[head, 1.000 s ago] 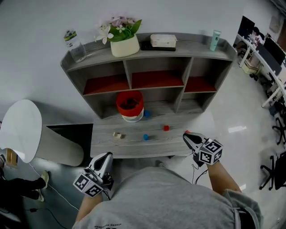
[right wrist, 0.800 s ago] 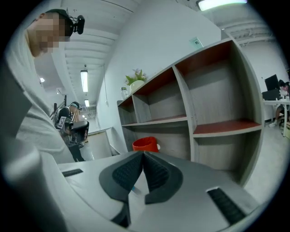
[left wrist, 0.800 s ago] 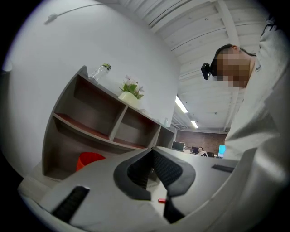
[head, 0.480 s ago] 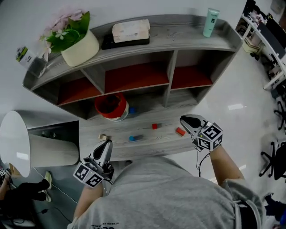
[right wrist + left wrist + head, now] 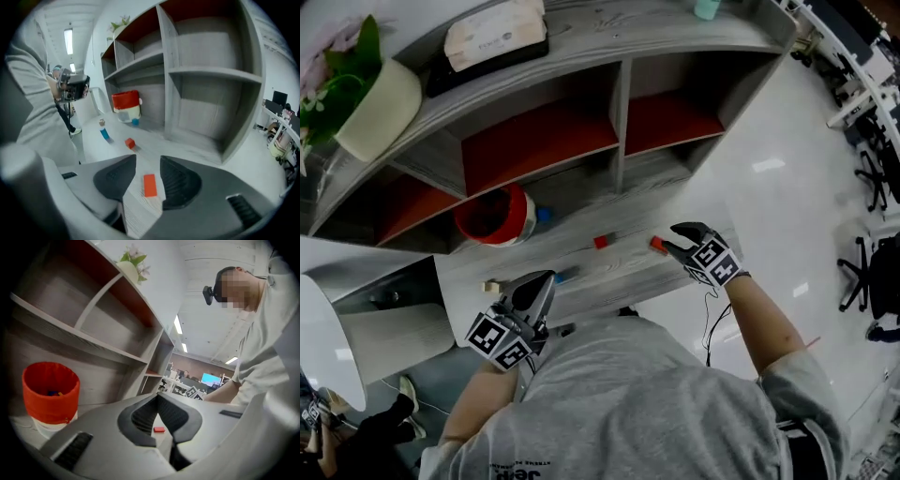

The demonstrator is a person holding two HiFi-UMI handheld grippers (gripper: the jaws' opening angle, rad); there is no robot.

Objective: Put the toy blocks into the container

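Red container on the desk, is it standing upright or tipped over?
Upright: the red container stands on its white base on the desk, open mouth facing up.

We find the grey desktop point(image 5: 614, 270) mostly bare between the red cube point(image 5: 601, 242), the blue cylinder point(image 5: 565, 275) and the beige block point(image 5: 492, 286), yet the red container point(image 5: 492, 214) stands close below the red-topped shelf board point(image 5: 539, 141), with a blue block point(image 5: 544, 215) just beside it and the upright divider point(image 5: 620, 122) further right.

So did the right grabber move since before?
Yes. The right gripper has come down to the right end of the desk; its fingers have just been opening, with the red block between them.
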